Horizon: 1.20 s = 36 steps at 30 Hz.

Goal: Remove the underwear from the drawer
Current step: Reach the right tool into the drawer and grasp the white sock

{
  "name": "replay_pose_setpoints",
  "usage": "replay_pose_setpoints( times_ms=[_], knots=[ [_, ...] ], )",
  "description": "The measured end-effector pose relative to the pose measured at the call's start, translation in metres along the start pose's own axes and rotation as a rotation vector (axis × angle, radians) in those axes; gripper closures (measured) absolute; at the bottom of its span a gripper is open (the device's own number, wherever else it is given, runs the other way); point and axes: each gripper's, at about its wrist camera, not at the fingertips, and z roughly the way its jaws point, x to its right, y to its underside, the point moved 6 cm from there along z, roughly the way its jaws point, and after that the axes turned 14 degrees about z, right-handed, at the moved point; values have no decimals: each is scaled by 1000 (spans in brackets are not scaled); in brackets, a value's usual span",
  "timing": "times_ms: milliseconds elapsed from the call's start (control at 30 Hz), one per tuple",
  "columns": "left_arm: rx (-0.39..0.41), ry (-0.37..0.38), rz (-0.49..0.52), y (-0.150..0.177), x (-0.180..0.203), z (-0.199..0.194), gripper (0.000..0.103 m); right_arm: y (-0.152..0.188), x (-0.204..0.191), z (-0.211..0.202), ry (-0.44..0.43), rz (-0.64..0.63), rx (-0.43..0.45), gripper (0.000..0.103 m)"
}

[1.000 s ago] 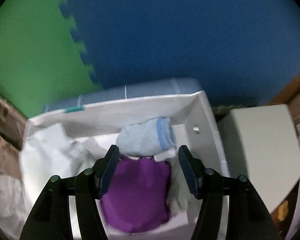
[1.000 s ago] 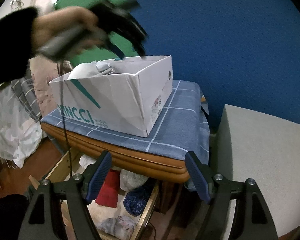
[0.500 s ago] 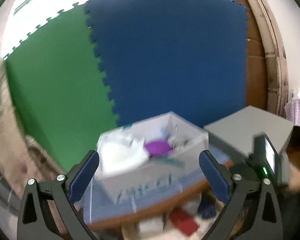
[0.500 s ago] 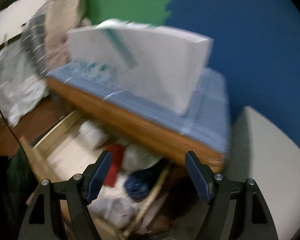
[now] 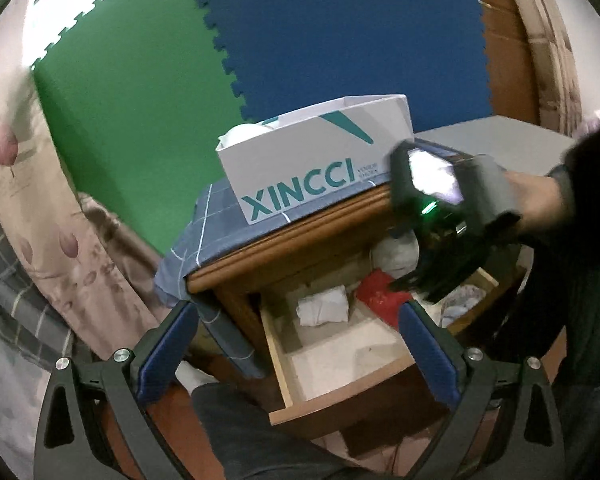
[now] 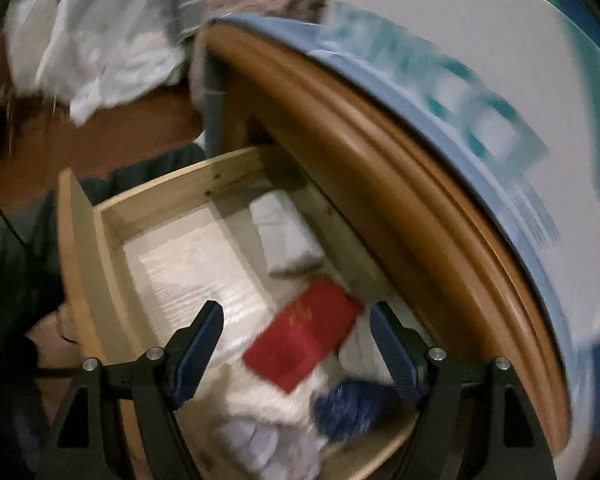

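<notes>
Left gripper [image 5: 298, 344]: jaws spread wide, nothing between them, held back from the cabinet [image 5: 300, 256] and aimed slightly downward at it. Released

Right gripper [image 6: 296, 340]: jaws apart, nothing pinched, pointed steeply down into the drawer [image 6: 82, 264]. In its own view, which is blurred, the red garment [image 6: 304, 340] lies in line with the gap but below the pads; contact not evident. In the left view this gripper [image 5: 432, 280] appears at 3 o'clock, carried by a hand [image 5: 536, 204] in a dark sleeve, above the drawer's right half

Drawer [image 5: 336, 404]: pulled out from under the cabinet top. Contents, left view: a folded white piece [image 5: 324, 306] toward 12 o'clock of the drawer floor, the red garment [image 5: 380, 296] at its 3 o'clock, pale bundles beyond. Right view: a folded white piece [image 6: 284, 236] at 12 o'clock, red garment centre, a dark blue item [image 6: 352, 404] at 5 o'clock, pale cloth [image 6: 260, 436] at 6 o'clock. All the underwear lies inside the drawer

Cabinet top: blue checked cloth [image 5: 208, 228] with a white box [image 5: 316, 168] lettered XINCCI standing on it. Green and blue foam mats [image 5: 340, 28] behind
</notes>
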Motion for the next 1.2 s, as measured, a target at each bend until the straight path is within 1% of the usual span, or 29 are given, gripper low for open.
replay_pose_setpoints(
  times_ms=[67, 133, 167, 233, 300, 333, 400, 467, 500, 567, 633, 733, 767, 800, 833, 900, 967, 1067, 1133, 1167, 1200],
  knots=[
    [1, 12, -19, 1, 0, -3, 4, -7, -20, 14, 20, -84, 2, 25],
    [-2, 22, -47, 7, -4, -4, 4, -14, -41, 31, 69, -196, 22, 25],
    [-11, 21, -56, 9, -7, -3, 4, -15, -56, 40, 75, -272, 37, 25],
    [-34, 17, -76, 18, -12, -1, 4, -15, -73, 57, 85, -358, 30, 25],
    [-55, 13, -92, 27, -17, 0, 4, -16, -82, 70, 91, -405, 35, 25],
    [-64, 13, -98, 31, -18, 2, 4, -18, -82, 78, 122, -425, 51, 25],
    [-98, 18, -124, 42, -22, 8, 4, -21, -78, 94, 174, -438, 59, 25],
    [-124, 30, -148, 49, -24, 17, 4, -22, -73, 110, 185, -436, 50, 25],
    [-138, 39, -159, 52, -24, 21, 4, -23, -70, 116, 192, -433, 49, 28],
    [-157, 62, -176, 55, -22, 29, 4, -19, -77, 123, 224, -506, 105, 22],
    [-164, 77, -179, 54, -19, 33, 4, -18, -82, 128, 261, -554, 143, 21],
    [-172, 99, -164, 50, -12, 40, 4, -19, -84, 130, 290, -566, 190, 21],
    [-171, 104, -159, 49, -9, 41, 4, -17, -84, 131, 302, -576, 191, 21],
    [-171, 111, -153, 47, -6, 43, 4, -14, -85, 132, 296, -582, 181, 21],
    [-172, 114, -150, 47, -5, 43, 4, -10, -88, 136, 263, -568, 153, 21],
    [-176, 126, -139, 45, 0, 46, 4, -2, -84, 132, 222, -518, 138, 21],
    [-183, 133, -135, 45, 4, 48, 4, 2, -76, 132, 235, -472, 145, 21],
    [-187, 142, -127, 43, 7, 50, 4, -3, -57, 141, 248, -367, 127, 21],
    [-194, 145, -121, 43, 9, 51, 4, -10, -50, 146, 250, -336, 137, 21],
    [-197, 146, -116, 42, 10, 51, 4, -14, -49, 148, 244, -324, 132, 21],
    [-197, 147, -115, 42, 10, 50, 4, -19, -47, 150, 219, -298, 130, 21]
  ],
)
